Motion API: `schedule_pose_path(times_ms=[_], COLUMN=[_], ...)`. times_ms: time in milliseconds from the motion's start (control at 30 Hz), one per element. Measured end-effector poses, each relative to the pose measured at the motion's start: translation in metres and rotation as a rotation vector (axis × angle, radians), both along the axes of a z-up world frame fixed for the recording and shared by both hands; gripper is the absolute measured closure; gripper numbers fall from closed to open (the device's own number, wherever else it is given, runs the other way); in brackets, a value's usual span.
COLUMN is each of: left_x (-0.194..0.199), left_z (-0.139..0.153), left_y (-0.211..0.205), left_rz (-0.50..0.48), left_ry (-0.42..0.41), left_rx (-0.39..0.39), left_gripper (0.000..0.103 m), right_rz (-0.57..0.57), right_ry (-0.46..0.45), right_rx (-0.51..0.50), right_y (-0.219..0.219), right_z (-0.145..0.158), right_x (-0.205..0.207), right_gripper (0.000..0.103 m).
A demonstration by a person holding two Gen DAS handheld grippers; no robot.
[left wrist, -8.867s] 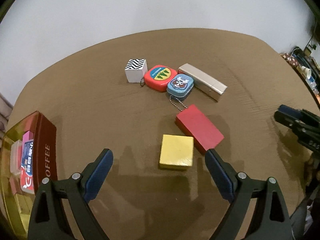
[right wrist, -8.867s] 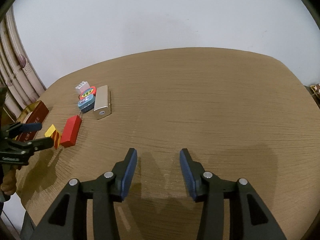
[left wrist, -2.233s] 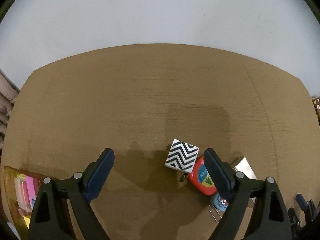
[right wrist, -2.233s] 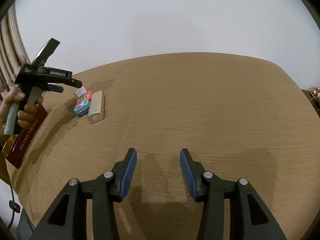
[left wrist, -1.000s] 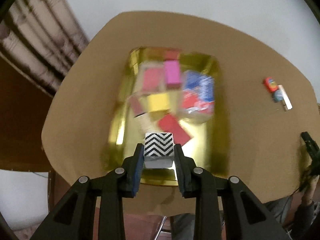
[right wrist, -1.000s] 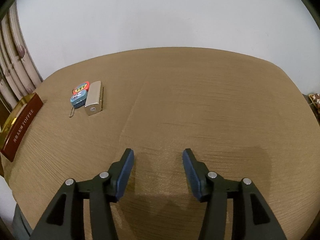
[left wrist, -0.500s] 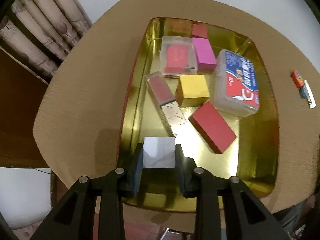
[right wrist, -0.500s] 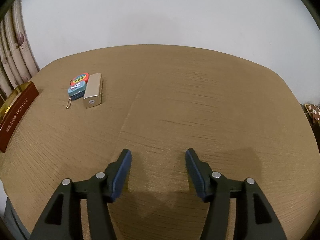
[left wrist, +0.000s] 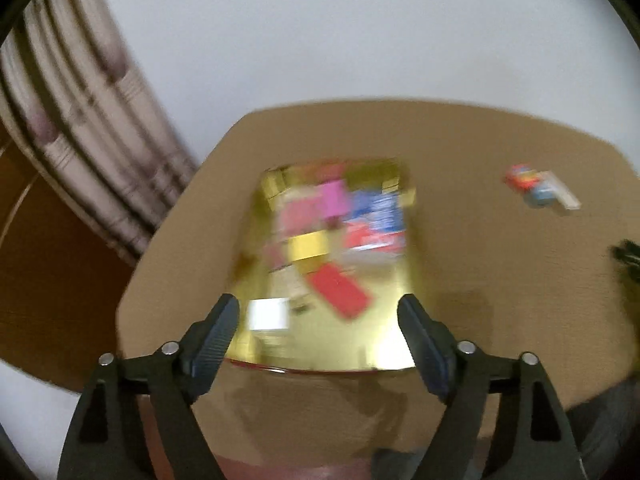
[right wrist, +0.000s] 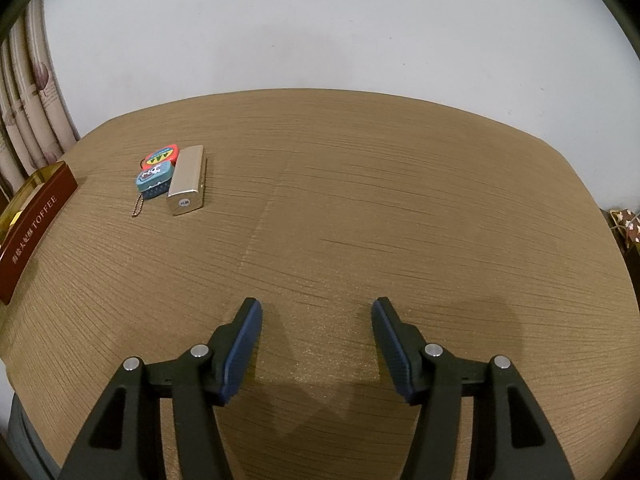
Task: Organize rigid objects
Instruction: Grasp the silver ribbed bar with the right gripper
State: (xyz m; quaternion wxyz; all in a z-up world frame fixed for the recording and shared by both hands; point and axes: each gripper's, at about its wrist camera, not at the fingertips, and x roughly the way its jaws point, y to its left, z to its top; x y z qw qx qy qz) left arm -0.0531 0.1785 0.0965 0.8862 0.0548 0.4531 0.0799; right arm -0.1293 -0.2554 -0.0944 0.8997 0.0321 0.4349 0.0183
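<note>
The left wrist view is motion-blurred. My left gripper point(left wrist: 319, 322) is open and empty above the near end of the gold tin tray point(left wrist: 408, 304). The white cube point(left wrist: 267, 313) lies in the tray's near left corner, with a red block point(left wrist: 339, 289), a yellow block point(left wrist: 309, 245) and other boxes beyond it. My right gripper point(right wrist: 316, 332) is open and empty over bare table. A red tin point(right wrist: 162, 155), a blue tin point(right wrist: 154, 179) and a gold box point(right wrist: 187, 185) lie together far to its left; they also show in the left wrist view point(left wrist: 538, 190).
The tray's maroon side with "TOFFEE" lettering point(right wrist: 34, 220) stands at the table's left edge. Curtains point(left wrist: 76, 140) hang behind the table's left side. The brown table point(right wrist: 400, 220) stretches wide to the right.
My left gripper has opened and let go of the white cube, which now lies in the tray. The gripper has pulled back and up. The right gripper has barely moved.
</note>
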Motion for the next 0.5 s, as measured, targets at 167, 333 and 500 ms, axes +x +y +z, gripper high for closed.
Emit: schedule_pose_path(times_ms=[167, 333, 500], left_x=[-0.025, -0.044, -0.054], left_z=[-0.008, -0.040, -0.063], left_y=[-0.051, -0.094, -0.109], left_rz=[-0.092, -0.121, -0.124], left_ry=[0.016, 0.058, 0.082], left_rx=[-0.202, -0.272, -0.273], left_gripper=[0.022, 0.022, 0.022], right_rz=[0.082, 0.236, 0.325], right_ry=[-0.010, -0.028, 0.042], right_rx=[0.024, -0.014, -0.098], right_y=[0.011, 0.057, 0.090], right_z=[0.011, 0.038, 0.042], right_x=[0.003, 0.028, 0.072], right_gripper=[0.043, 0.044, 0.044])
